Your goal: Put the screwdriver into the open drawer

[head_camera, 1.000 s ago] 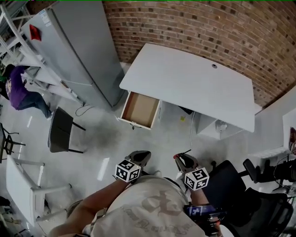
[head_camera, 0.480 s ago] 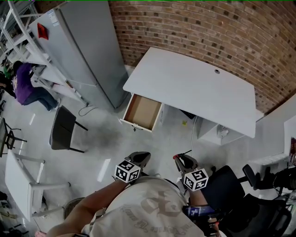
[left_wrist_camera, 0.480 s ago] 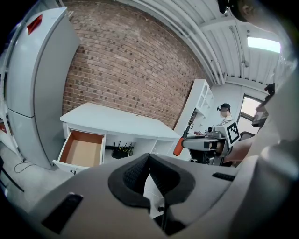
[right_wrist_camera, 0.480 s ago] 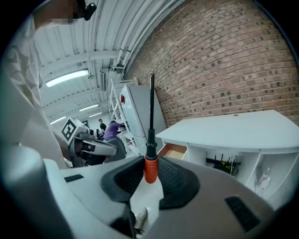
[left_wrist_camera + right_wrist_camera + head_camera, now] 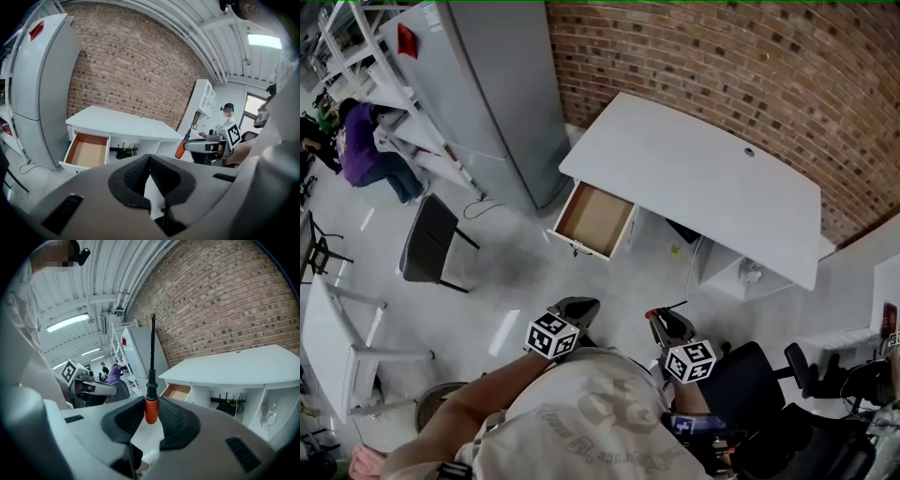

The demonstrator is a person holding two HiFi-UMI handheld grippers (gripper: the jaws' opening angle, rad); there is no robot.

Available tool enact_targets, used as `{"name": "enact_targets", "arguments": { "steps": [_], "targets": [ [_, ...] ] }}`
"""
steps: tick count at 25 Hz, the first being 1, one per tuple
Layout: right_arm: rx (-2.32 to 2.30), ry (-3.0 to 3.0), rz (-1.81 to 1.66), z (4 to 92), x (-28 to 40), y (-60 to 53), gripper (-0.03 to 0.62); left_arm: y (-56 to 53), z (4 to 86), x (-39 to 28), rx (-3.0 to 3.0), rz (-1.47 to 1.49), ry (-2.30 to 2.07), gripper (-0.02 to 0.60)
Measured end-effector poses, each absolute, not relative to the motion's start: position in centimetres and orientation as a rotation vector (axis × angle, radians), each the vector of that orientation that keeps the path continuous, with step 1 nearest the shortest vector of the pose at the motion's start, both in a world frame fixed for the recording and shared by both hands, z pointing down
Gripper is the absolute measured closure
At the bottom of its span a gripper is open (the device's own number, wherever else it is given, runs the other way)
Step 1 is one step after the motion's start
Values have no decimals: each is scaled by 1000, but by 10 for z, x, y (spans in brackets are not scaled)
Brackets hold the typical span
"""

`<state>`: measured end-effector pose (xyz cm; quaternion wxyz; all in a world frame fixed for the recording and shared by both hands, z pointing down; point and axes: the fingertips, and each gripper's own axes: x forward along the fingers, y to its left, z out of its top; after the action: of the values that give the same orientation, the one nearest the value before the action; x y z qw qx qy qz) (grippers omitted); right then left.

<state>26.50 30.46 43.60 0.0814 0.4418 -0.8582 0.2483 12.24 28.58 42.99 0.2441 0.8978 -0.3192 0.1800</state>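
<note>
Your right gripper (image 5: pixel 151 416) pinches the orange-handled screwdriver with a black metal shaft (image 5: pixel 151 389) by its handle, and the shaft points upward. Your left gripper (image 5: pixel 149 160) has its tips pressed together, with nothing in them. Across the pale grey floor (image 5: pixel 581 286) the open white drawer with a brown bottom (image 5: pixel 596 216) sticks out of the white desk (image 5: pixel 694 169). A tall grey cabinet (image 5: pixel 502 84) stands just beside the drawer on the left. A black chair (image 5: pixel 427 242) stands further left, and a black office chair (image 5: pixel 750 370) is near your right gripper.

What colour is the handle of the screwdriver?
The screwdriver handle is orange-red, clearest in the right gripper view.
</note>
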Motion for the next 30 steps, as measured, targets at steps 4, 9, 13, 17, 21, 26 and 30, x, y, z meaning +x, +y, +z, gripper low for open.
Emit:
{"name": "enact_targets", "arguments": {
  "steps": [4, 9, 13, 17, 21, 26, 30],
  "targets": [
    [1295, -2581, 759, 437, 257, 304, 491, 286, 429, 120, 2453, 496, -882, 561],
    [1247, -2576, 771, 444, 252, 299, 491, 281, 430, 112, 2433, 490, -908, 561],
    [1221, -2573, 764, 447, 249, 290, 491, 273, 436, 105, 2413, 481, -931, 561],
    [1225, -2560, 769, 448, 250, 279, 490, 262, 440, 111, 2418, 485, -899, 561],
    [1228, -2547, 764, 447, 247, 265, 491, 243, 440, 117, 2435, 476, -866, 561],
    [1246, -2537, 770, 447, 244, 243, 491, 218, 441, 116, 2442, 473, -843, 561],
    [1253, -2525, 784, 448, 240, 226, 491, 196, 443, 109, 2433, 471, -844, 561]
  ]
}}
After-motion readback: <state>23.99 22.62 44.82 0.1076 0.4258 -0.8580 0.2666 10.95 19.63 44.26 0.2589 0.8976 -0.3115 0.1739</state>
